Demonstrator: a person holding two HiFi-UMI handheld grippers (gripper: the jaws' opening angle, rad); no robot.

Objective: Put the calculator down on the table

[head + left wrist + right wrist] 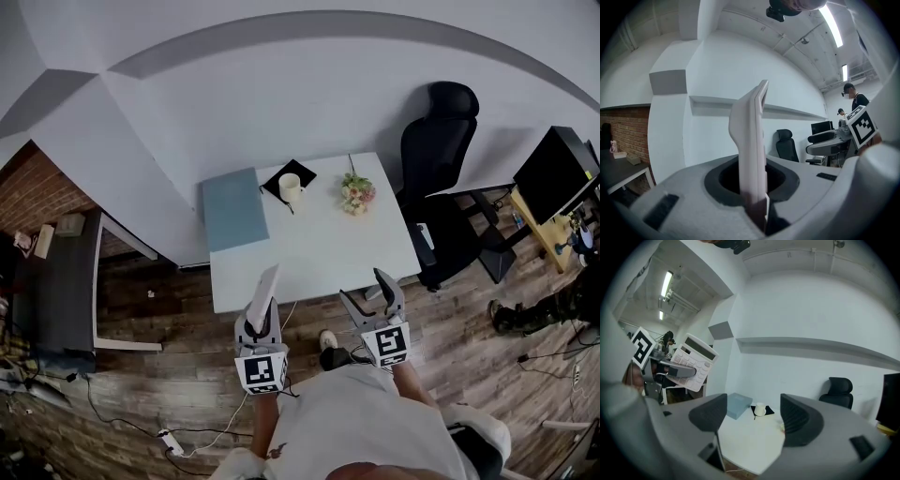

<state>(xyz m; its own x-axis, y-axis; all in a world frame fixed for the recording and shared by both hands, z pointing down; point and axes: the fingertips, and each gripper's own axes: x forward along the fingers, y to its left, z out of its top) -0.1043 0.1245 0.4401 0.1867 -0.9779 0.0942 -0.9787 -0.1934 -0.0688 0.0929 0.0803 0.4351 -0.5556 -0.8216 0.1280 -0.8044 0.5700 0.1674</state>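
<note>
Pinching the calculator (269, 284) in the left gripper (260, 319), jaws pressed together on its lower end, with the rest of the body sticking out past the fingertips and tilting upward. Appears thin-edge-on in the left gripper view, rising straight out of the closed jaws. From the right gripper view, turns its keys and display toward the right, up in the air at the left of that view, well above the tabletop. Hangs clear of the white table (319, 253), not resting on it. In the head view, overlaps the table's near edge with its far end, a little left of the middle.

Holding nothing in the right gripper (363, 284): jaws spread wide, with only the bare tabletop showing through the gap. Sits just right of the left gripper, about level with it, also at the table's near edge and apart from the calculator.

Farther back on the table, well away from the calculator:
- a blue-grey book (232, 208) at the far left
- a white cup (290, 188) on a black cloth (302, 172) just right of the book
- a small bunch of flowers (357, 194) farther right

Beyond the table's right side, a black office chair (436, 159).
</note>
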